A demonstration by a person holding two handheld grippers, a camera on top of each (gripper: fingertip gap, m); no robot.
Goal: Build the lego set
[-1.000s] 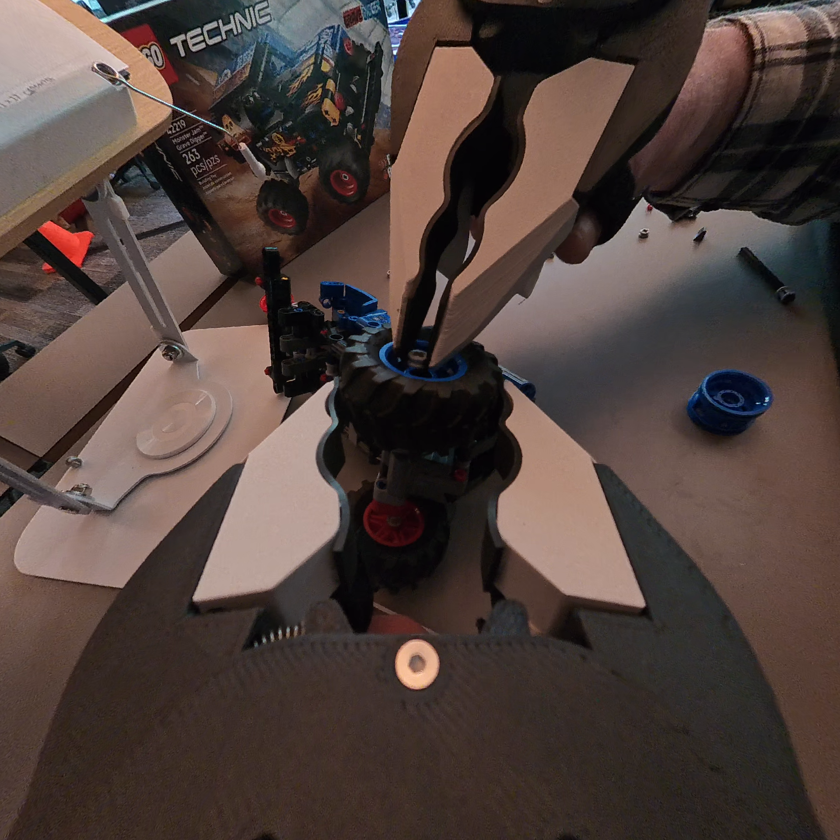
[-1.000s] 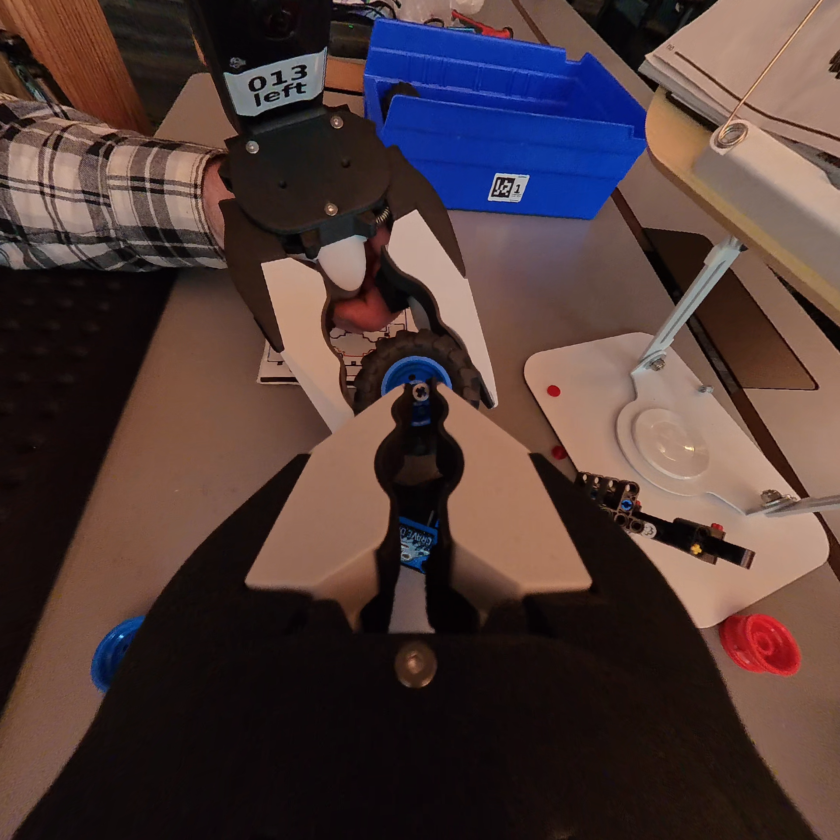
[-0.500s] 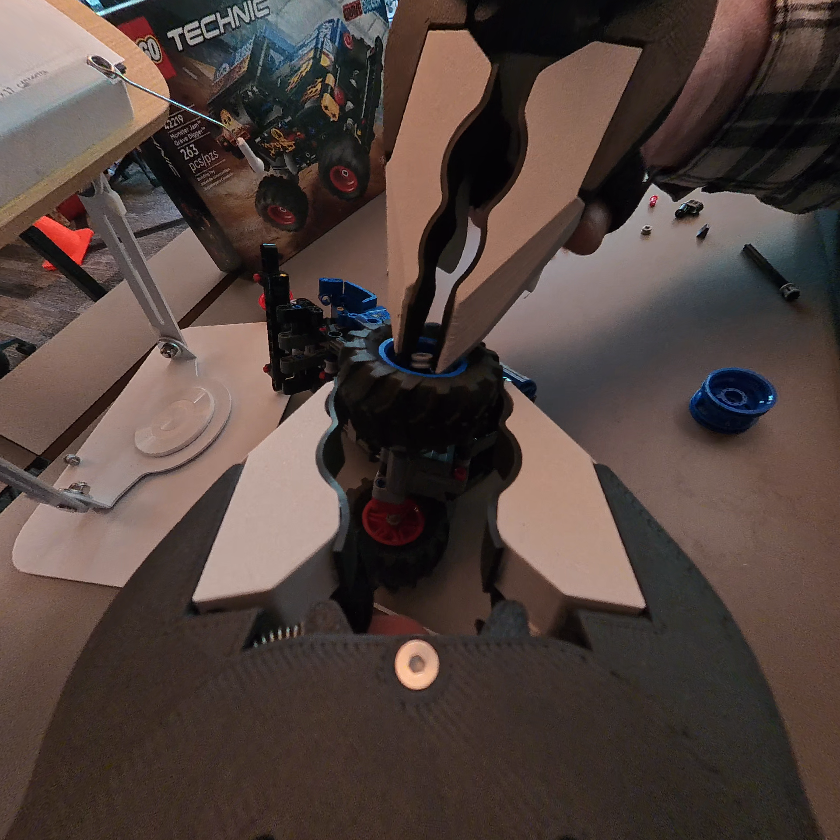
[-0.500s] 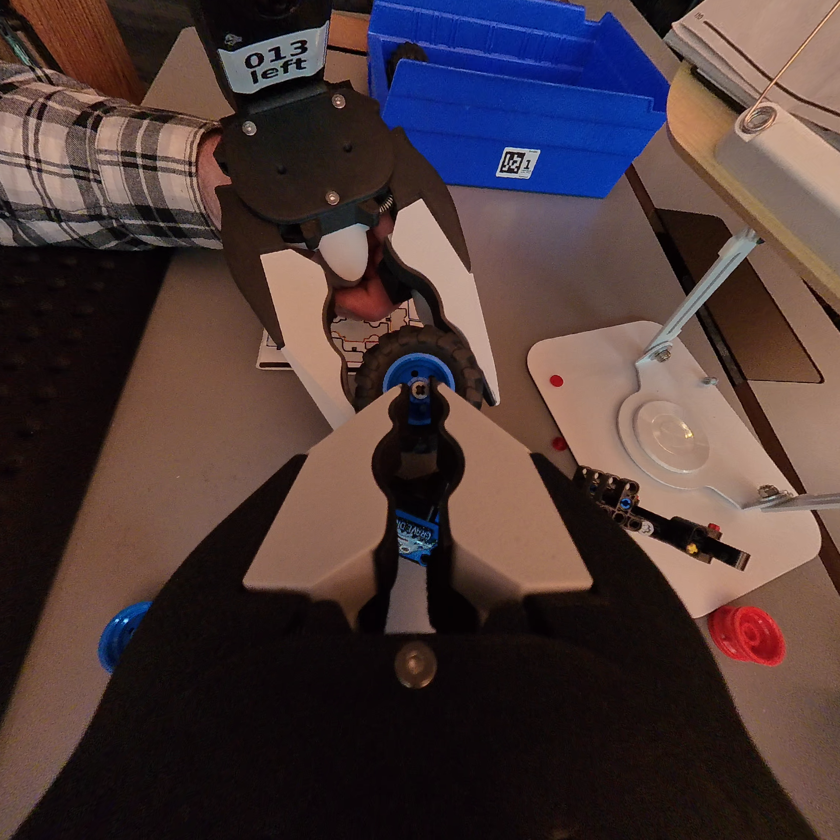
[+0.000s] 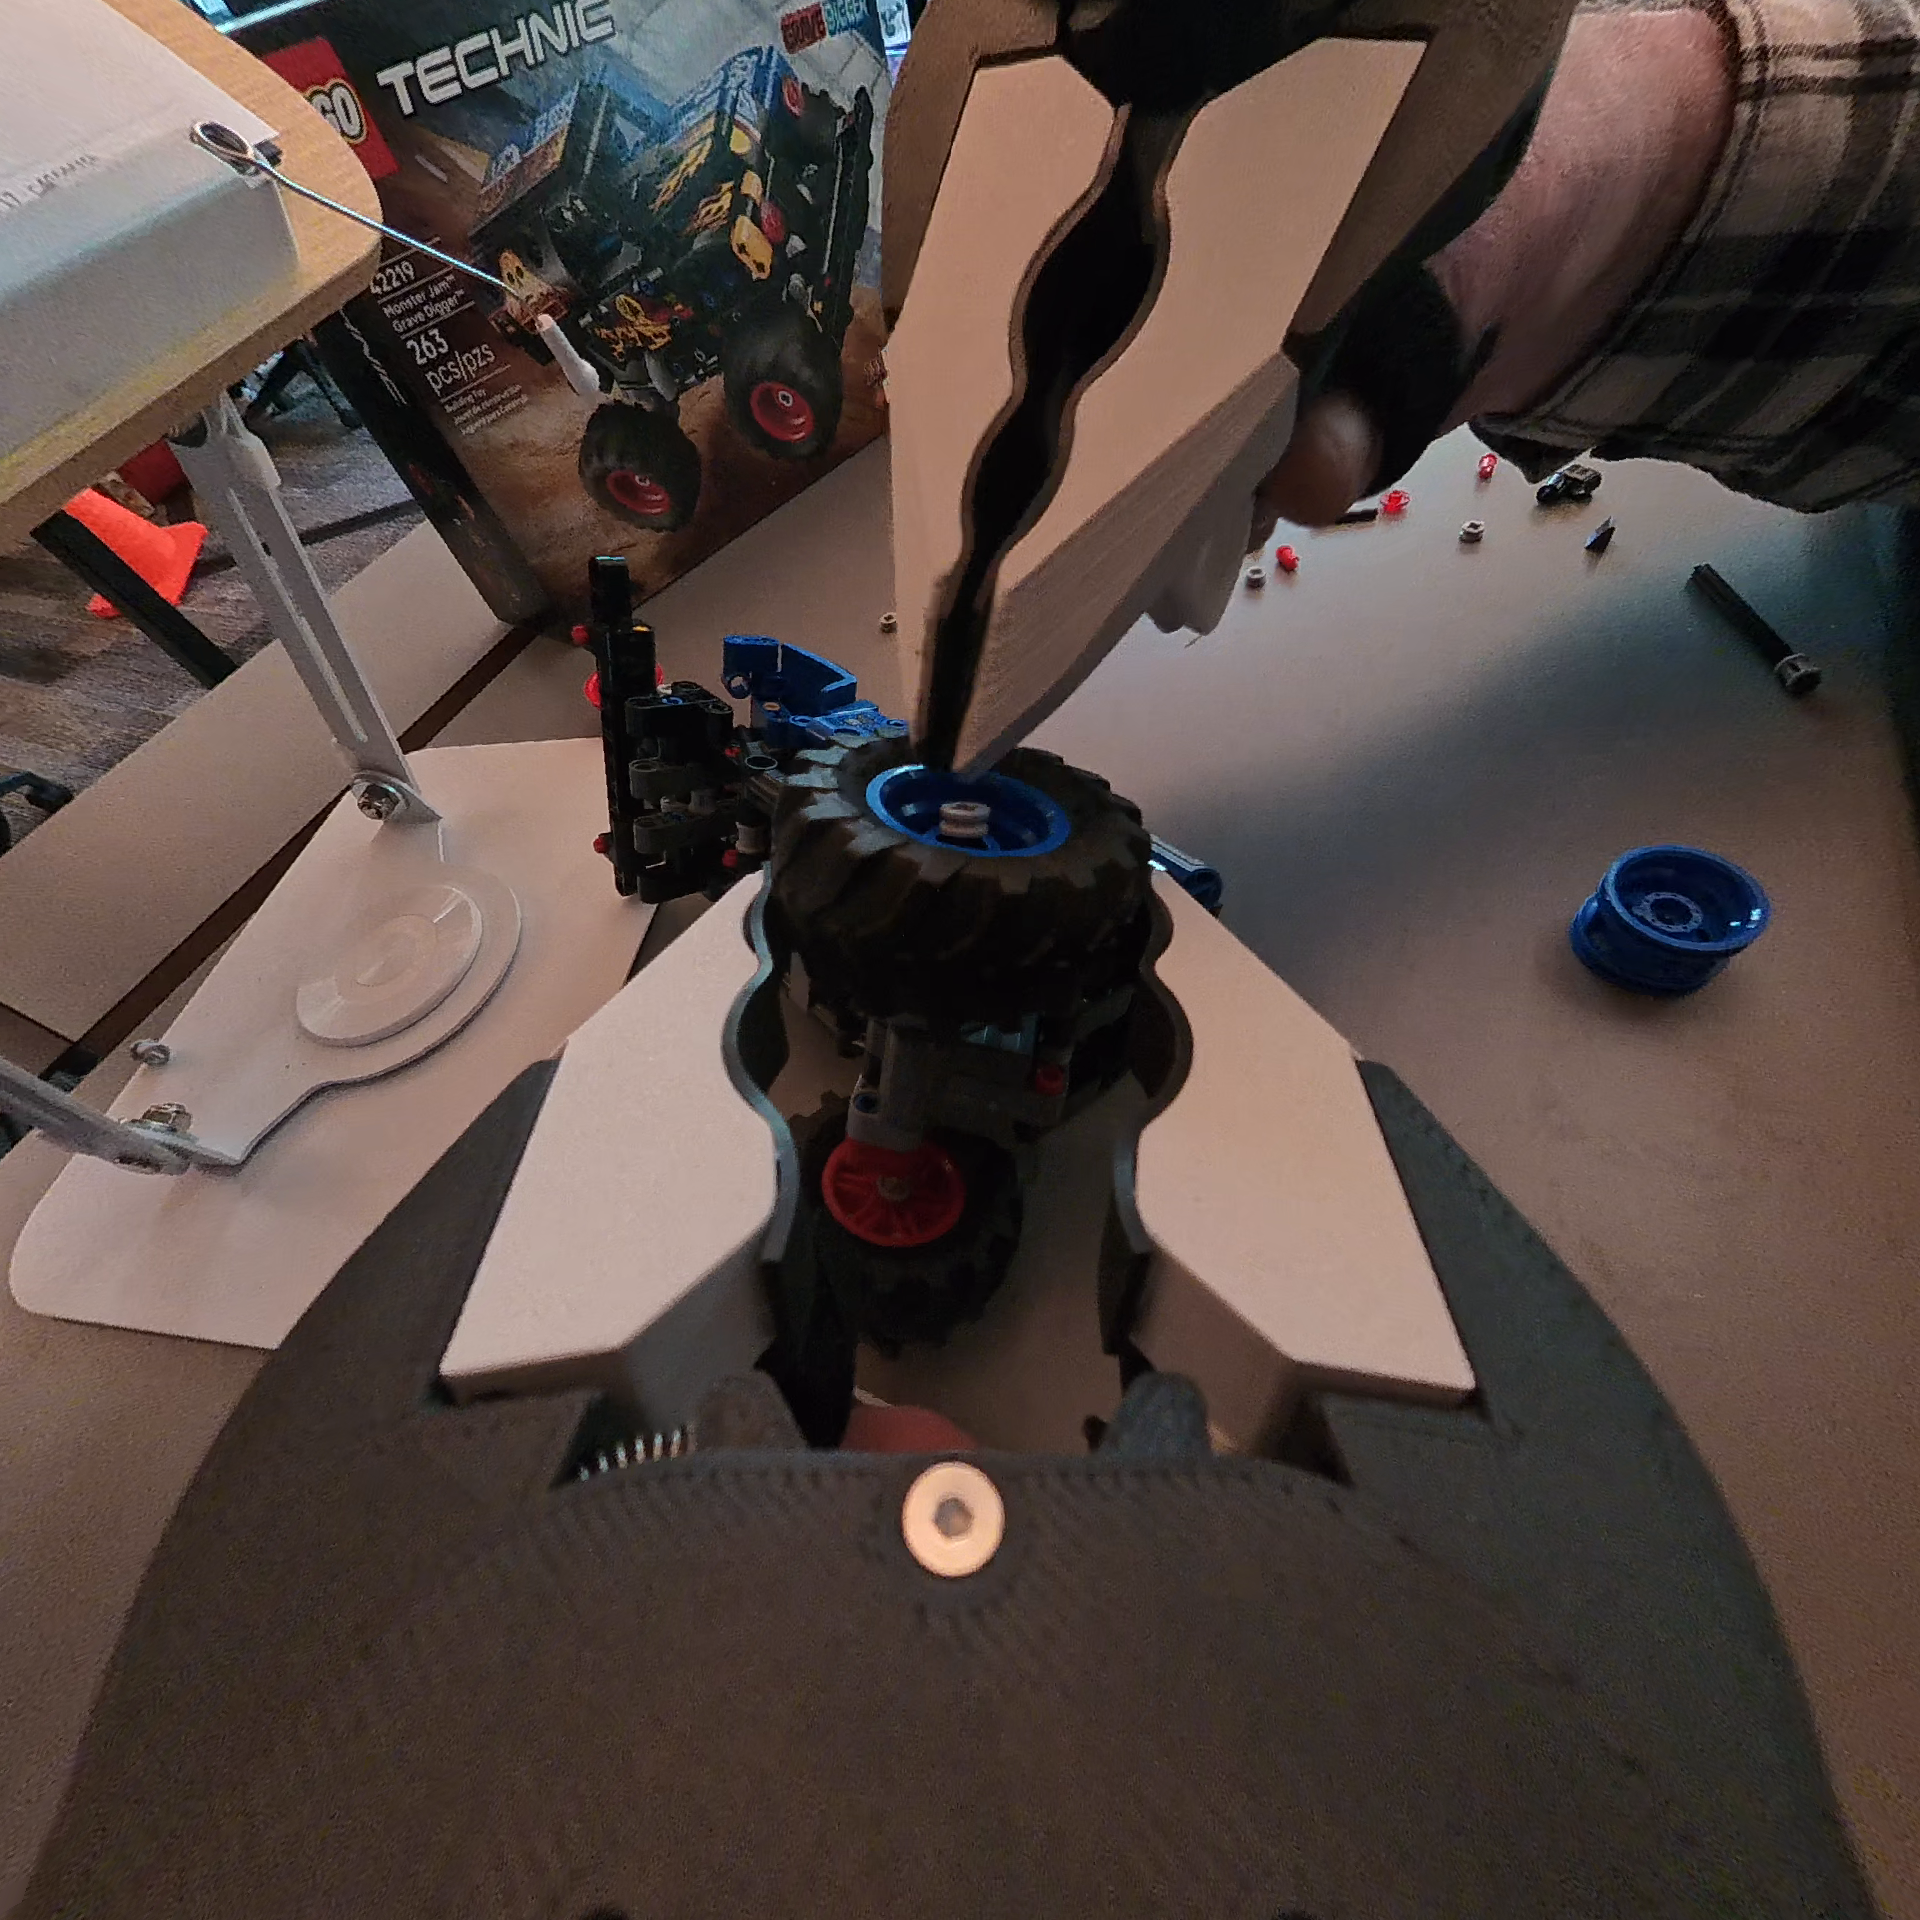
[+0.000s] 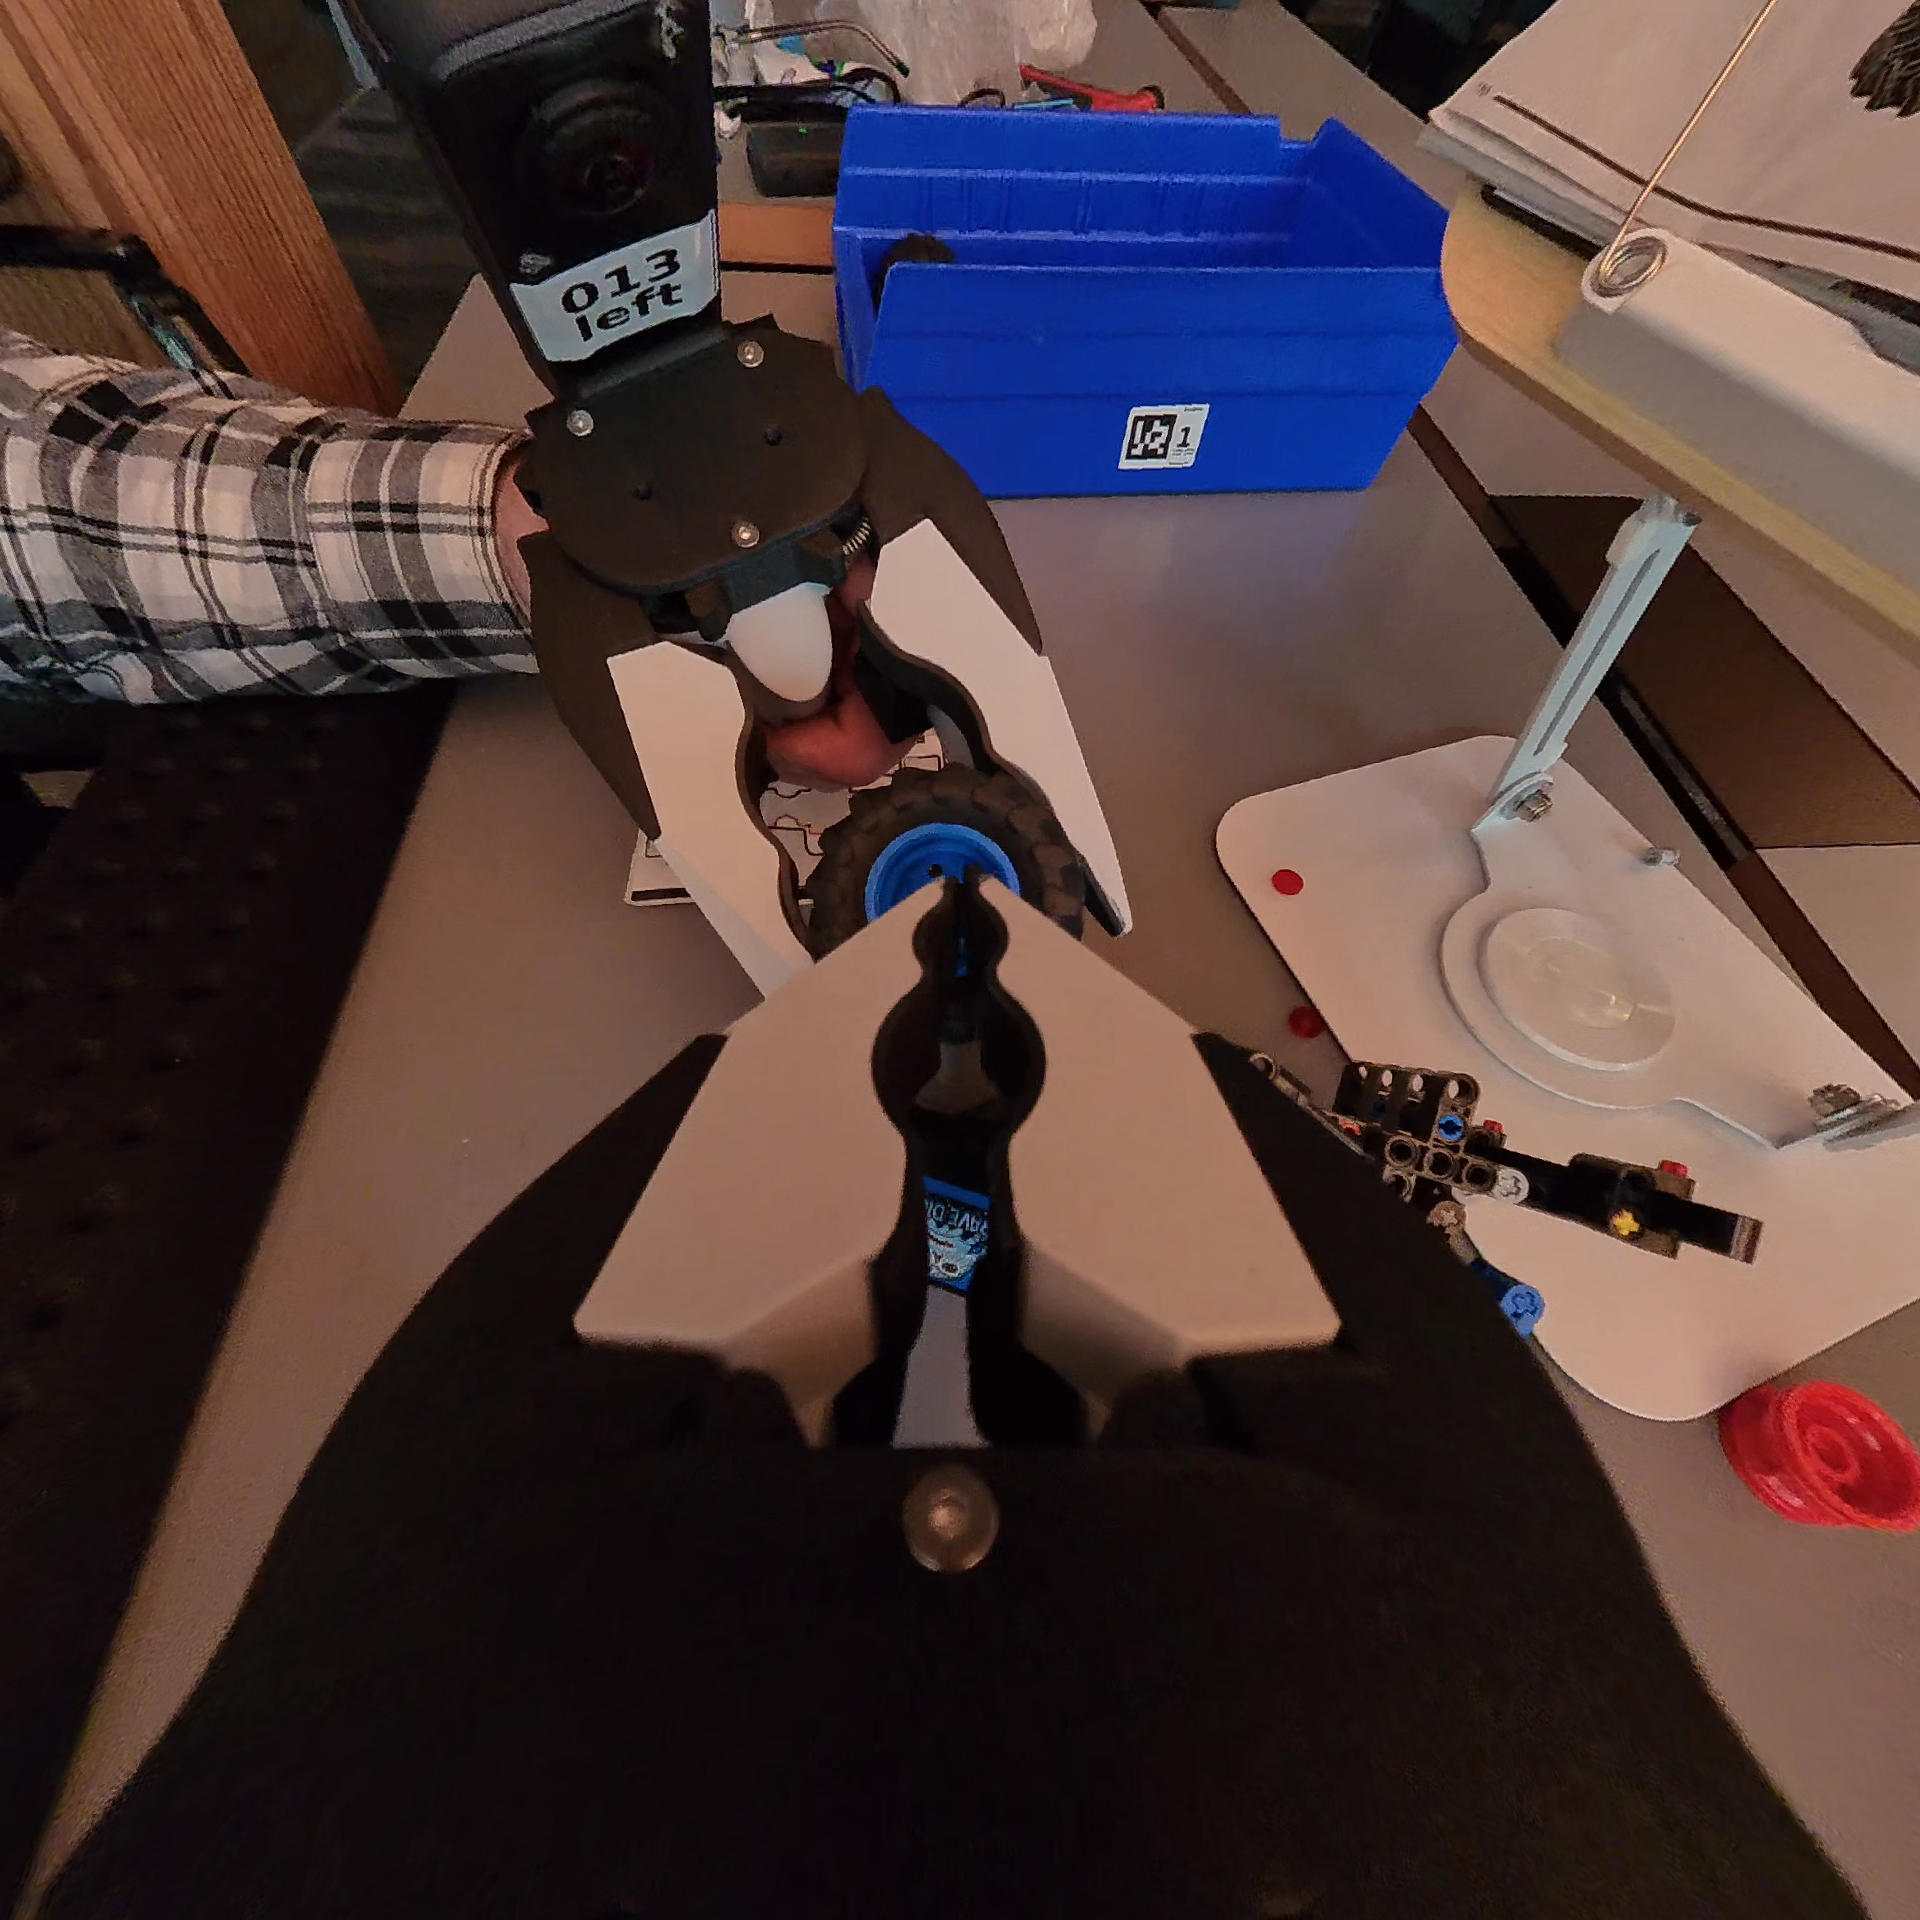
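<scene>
The left gripper (image 5: 961, 977) clamps the partly built black toy truck chassis (image 5: 956, 1049) between its white fingers, turned on its side so a knobbly black tyre on a blue rim (image 5: 966, 873) faces up and a red-rimmed wheel (image 5: 894, 1195) lies nearer. The right gripper (image 5: 951, 753), fingers pressed together and holding nothing visible, rests its tips on the far edge of that rim. A loose blue plastic rim (image 5: 1668, 914) sits well apart, right, on the grey table (image 5: 1455, 1039).
</scene>
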